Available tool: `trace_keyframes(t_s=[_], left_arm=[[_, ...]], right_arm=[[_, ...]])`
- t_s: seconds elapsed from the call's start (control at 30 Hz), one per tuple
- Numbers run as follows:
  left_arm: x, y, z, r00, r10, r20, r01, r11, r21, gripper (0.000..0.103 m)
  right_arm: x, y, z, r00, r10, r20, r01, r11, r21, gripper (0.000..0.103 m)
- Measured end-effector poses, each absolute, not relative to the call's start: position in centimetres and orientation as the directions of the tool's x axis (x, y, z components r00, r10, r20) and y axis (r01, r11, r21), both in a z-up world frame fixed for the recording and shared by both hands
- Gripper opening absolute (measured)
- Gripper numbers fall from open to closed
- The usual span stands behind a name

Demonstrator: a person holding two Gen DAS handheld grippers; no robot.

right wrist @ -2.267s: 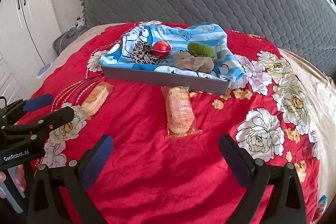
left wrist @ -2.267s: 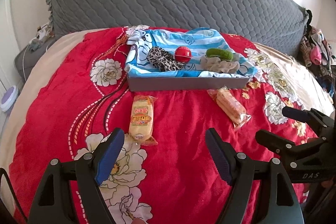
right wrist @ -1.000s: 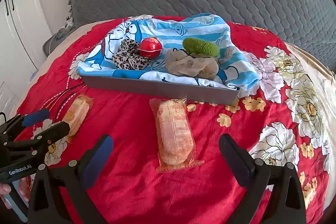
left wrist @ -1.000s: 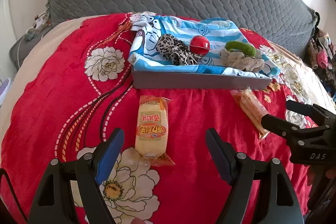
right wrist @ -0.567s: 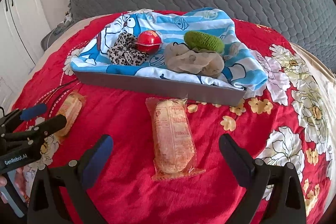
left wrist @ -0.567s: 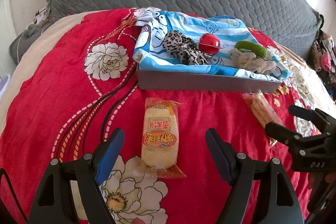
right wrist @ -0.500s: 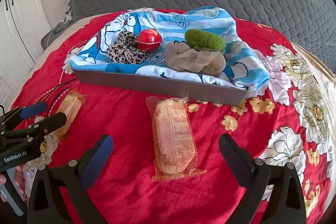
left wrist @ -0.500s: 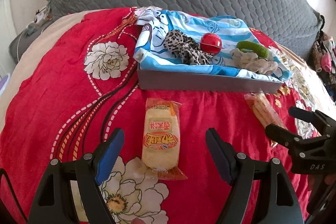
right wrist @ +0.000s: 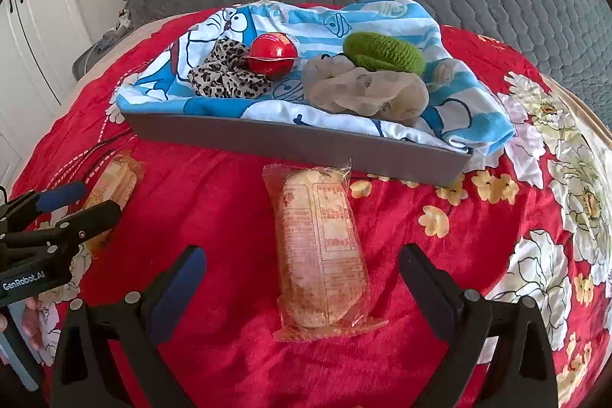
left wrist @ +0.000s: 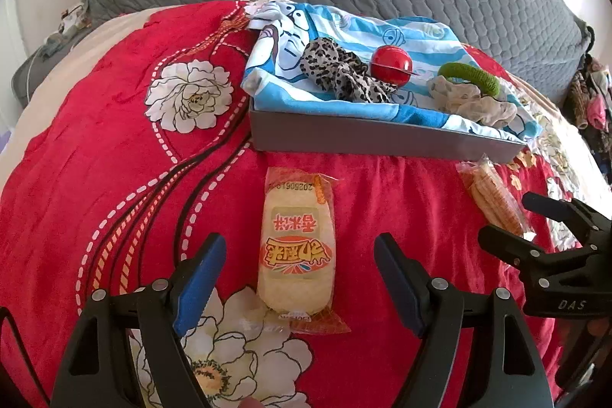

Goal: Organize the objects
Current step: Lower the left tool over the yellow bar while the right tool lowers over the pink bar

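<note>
Tray (right wrist: 290, 142) (cloth-lined) holds scrunchies (right wrist: 225, 71) and red ball (right wrist: 272, 55); left gripper (left wrist: 298, 268) and right gripper (right wrist: 302, 272) gape wide, empty.

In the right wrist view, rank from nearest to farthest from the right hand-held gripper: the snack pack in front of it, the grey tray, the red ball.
From the right hand-held gripper:
1. Snack pack, lying between the open fingers.
2. Grey tray, just beyond the pack's far end.
3. Red ball, inside the tray, left of centre.

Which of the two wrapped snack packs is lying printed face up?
The left snack pack, between the left gripper fingers, shows its logo; the right snack pack shows its label side.
</note>
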State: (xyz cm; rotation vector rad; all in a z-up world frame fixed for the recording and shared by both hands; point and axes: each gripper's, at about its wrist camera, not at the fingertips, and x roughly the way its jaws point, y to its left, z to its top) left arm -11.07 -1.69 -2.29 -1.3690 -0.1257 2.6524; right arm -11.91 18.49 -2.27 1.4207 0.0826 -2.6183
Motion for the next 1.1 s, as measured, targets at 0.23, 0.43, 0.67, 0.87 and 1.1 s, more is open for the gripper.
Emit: trace_keyframes(t_s=[0.23,0.43,0.67,0.87,1.1], left_arm=[[-11.3,-1.4,-2.7,-0.556,0.183,-0.811,-0.103,-0.983,-0.152,0.081],[-11.4,-1.5,-2.8,-0.556,0.192,-0.808,-0.107,-0.981,-0.16,0.079],[-11.7,-1.6,-2.9,-0.55,0.198,-0.811,-0.108,-0.98,-0.166,0.075],[-11.7,-1.4,-3.1,-0.54,0.207,-0.816,-0.119,-0.978,-0.17,0.065],[-11.7,-1.5,-3.1,-0.54,0.218,-0.813,-0.12,-0.976,-0.182,0.059]], right_arm=[[-12.4,18.7,-2.6,-0.534,-0.115,-0.838,0.161,-0.986,0.033,0.101],[-12.7,18.7,-2.8,-0.534,-0.12,-0.837,0.163,-0.986,0.037,0.094],[-12.8,18.5,-3.4,-0.524,-0.125,-0.843,0.176,-0.984,0.036,0.08],[-12.8,18.4,-3.7,-0.522,-0.121,-0.844,0.179,-0.983,0.031,0.073],[-12.9,18.5,-3.7,-0.52,-0.117,-0.846,0.179,-0.983,0.026,0.057]])
